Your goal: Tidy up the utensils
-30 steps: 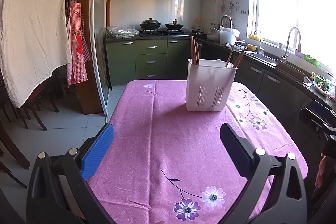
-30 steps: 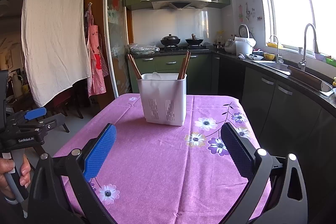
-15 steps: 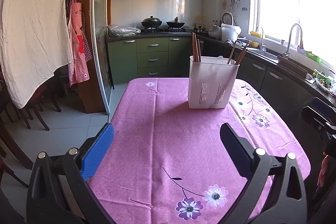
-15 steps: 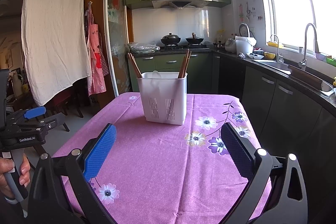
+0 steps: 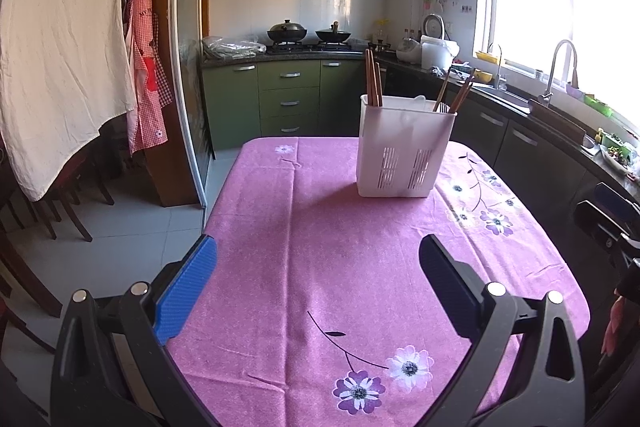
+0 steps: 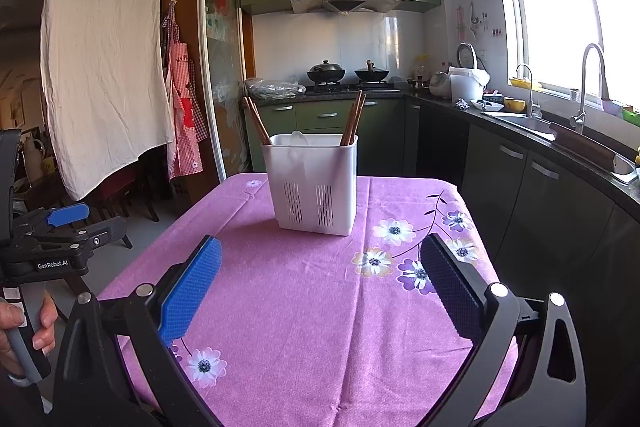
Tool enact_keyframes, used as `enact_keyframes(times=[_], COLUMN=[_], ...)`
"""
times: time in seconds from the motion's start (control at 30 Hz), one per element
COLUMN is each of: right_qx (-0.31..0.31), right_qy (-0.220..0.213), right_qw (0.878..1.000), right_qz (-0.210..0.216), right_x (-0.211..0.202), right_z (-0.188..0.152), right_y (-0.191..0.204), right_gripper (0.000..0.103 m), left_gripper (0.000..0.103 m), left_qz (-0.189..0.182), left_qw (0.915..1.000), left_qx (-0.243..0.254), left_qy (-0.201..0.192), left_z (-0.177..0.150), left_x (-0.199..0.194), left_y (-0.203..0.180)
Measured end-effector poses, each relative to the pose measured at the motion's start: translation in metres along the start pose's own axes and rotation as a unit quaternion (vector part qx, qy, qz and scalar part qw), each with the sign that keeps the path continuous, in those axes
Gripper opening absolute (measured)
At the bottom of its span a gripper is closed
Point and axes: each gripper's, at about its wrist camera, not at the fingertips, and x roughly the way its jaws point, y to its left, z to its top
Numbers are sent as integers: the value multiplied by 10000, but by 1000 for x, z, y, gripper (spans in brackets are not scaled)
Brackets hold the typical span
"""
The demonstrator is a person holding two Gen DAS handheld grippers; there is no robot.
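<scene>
Pink-purple flowered tablecloth [image 5: 320, 247] covers the table from edge to edge in both wrist views. White plastic utensil caddy [image 5: 404, 147] with slotted vents low on its front wall stands upright toward the far edge of the table, nearer the far right corner in the left wrist view. Brown wooden chopsticks [image 5: 373, 79] rise from its left compartment, leaning slightly; a second bunch of brown chopsticks [image 5: 460, 93] leans out of the right end. From the right wrist view the same caddy [image 6: 314, 183] shows one bunch fanning left [image 6: 256, 121] and one bunch near upright at the right [image 6: 354, 119]; something pale shows inside against the back wall, too faint to identify.

Left gripper [image 5: 318, 285] hovers over the near part of the table, fingers wide apart, nothing between them; blue pad [image 5: 186, 293] on one finger, dark pad on the other. Right gripper [image 6: 320, 285] likewise hovers over the near edge, fingers spread wide and empty, well short of the caddy.

At the left margin of the right wrist view, a person's hand [image 6: 20, 331] grips the handle of the left gripper. Green kitchen cabinets [image 5: 288, 95] sit beyond the table, with two dark woks [image 5: 308, 35] on the hob.
</scene>
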Motion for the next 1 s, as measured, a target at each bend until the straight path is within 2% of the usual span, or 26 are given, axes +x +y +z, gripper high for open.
enact_keyframes(times=[0.27, 0.4, 0.5, 0.6, 0.73, 0.9, 1.0], right_qx=[-29, -35, -38, -36, -36, -20, -28], right_qy=[51, 62, 75, 88, 112, 173, 215], right_qw=[10000, 10000, 10000, 9999, 9999, 9998, 9998], right_qz=[30, 33, 41, 54, 46, 47, 27], right_x=[3, 4, 4, 5, 6, 11, 15], right_z=[-3, -3, -3, -4, -4, -5, -6], right_y=[-2, -1, -2, -2, -3, -5, -6], right_gripper=[98, 98, 98, 98, 98, 98, 98], left_gripper=[96, 96, 96, 96, 96, 96, 96], left_qz=[-152, -114, -20, -75, 123, -121, -33], left_qw=[9997, 9997, 9996, 9997, 9996, 9999, 9999], left_qx=[-152, 33, 68, 29, 149, 2, 27], left_qy=[119, -197, -280, -227, -200, 65, 142], left_z=[-1, -3, -2, 0, 0, 2, 5], left_x=[5, 0, -1, 1, 4, 20, 39], left_y=[4, 1, 0, 2, 0, 5, 7])
